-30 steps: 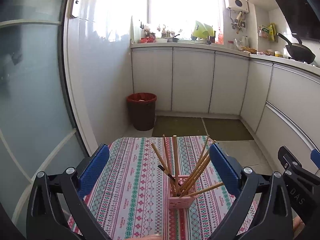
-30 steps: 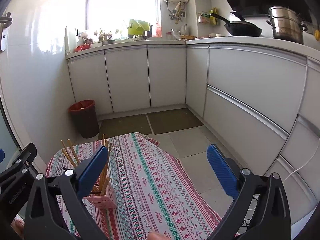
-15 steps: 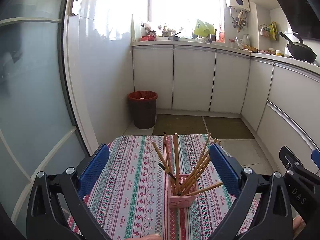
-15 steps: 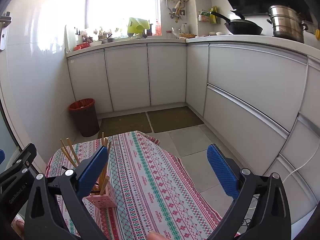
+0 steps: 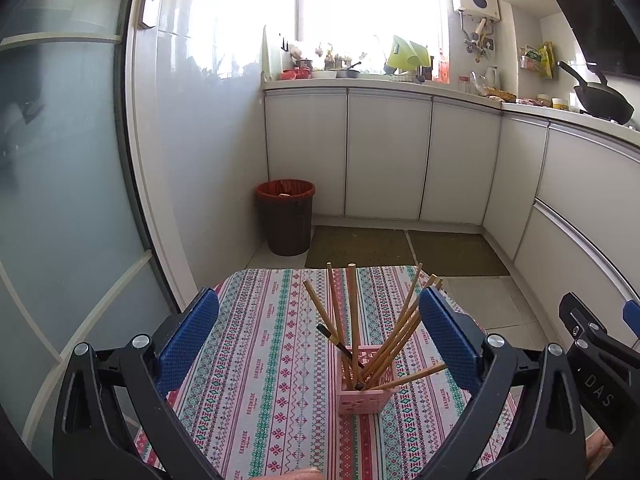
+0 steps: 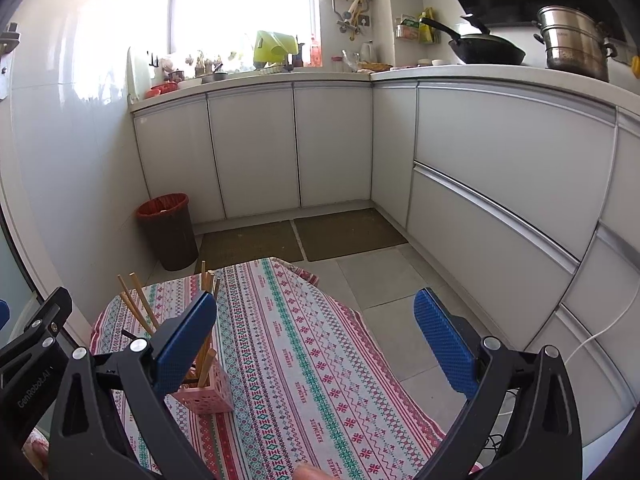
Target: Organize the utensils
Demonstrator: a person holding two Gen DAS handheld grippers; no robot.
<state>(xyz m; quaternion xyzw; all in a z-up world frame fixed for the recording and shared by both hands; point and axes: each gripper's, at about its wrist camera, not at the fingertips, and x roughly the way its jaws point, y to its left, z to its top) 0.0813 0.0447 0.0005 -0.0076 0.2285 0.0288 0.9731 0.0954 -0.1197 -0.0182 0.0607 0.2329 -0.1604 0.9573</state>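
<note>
Since the kitchen itself fills most of both views, it comes first: white cabinets (image 5: 384,156) run along the far wall and turn down the right side, a wok (image 6: 484,52) and a steel pot (image 6: 576,48) sit on the counter at right, and a red bin (image 5: 285,216) stands on the floor at the far left corner, well apart from the work. Nearer is the table (image 5: 256,360), covered by a striped, patterned cloth, which looks bare apart from one item, so nothing seems left lying loose to gather. The two grippers hover above its near edge rather than down at the cloth; I judge that this height keeps them clear of the tall sticks. The left gripper (image 5: 318,336) has its blue pads spread wide with nothing between them, and it faces the holder squarely, so the holder shows through the gap. The right gripper (image 6: 316,340) is likewise wide open and empty, aimed further right over bare cloth, with its left pad crossing in front of the holder in its own view. The pink holder (image 5: 366,384), a small perforated square cup, stands upright near the middle of the table. The chopsticks (image 5: 352,320) stand in it, thin ends down, fanned out because the cup is wider than the bundle; one leans low toward the right, and one dark-tipped piece sits among the pale wooden ones. By this layout the sorting looks close to finished.
</note>
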